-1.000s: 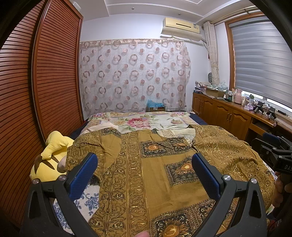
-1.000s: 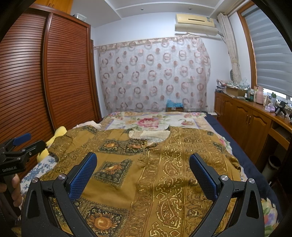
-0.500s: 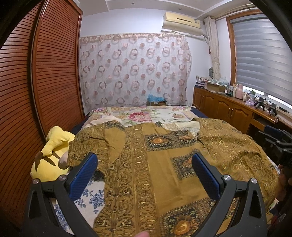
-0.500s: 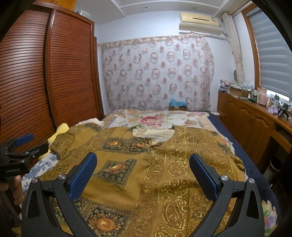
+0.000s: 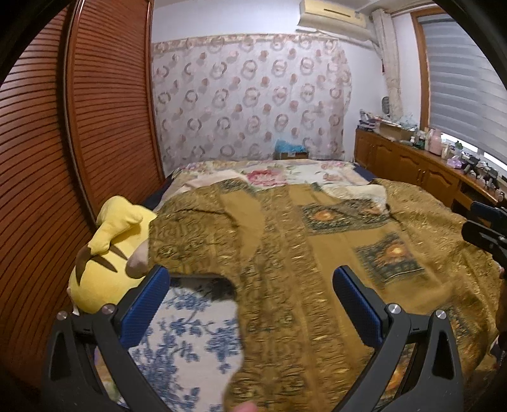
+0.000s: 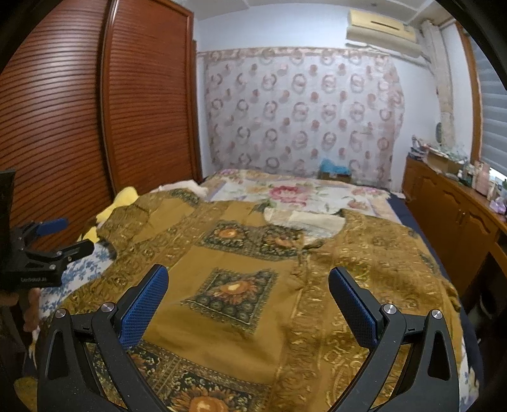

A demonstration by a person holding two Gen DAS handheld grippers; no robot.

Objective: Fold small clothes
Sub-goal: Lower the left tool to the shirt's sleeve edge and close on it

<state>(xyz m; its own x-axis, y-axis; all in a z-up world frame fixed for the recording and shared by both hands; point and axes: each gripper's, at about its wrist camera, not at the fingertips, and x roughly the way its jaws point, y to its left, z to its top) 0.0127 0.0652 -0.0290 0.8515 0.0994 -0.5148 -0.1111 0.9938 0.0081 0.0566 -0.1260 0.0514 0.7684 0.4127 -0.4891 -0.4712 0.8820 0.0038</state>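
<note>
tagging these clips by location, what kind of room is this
A home bedroom, most likely: a bed with a floral cover fills the middle, louvred wooden wardrobe doors line the left wall, and an air conditioner hangs above the curtain.

Mustard-gold garment (image 6: pixel 253 269) with sunflower squares and paisley bands, blue-floral white sheet (image 5: pixel 190 332), yellow plush (image 5: pixel 111 253).

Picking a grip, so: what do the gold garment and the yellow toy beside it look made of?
Gold garment: thin woven cloth, probably cotton or silky blend, printed paisley and sunflower panels; it lies flat with soft creases. Yellow toy: plush, matte fuzzy pile, stuffed and rounded.
</note>
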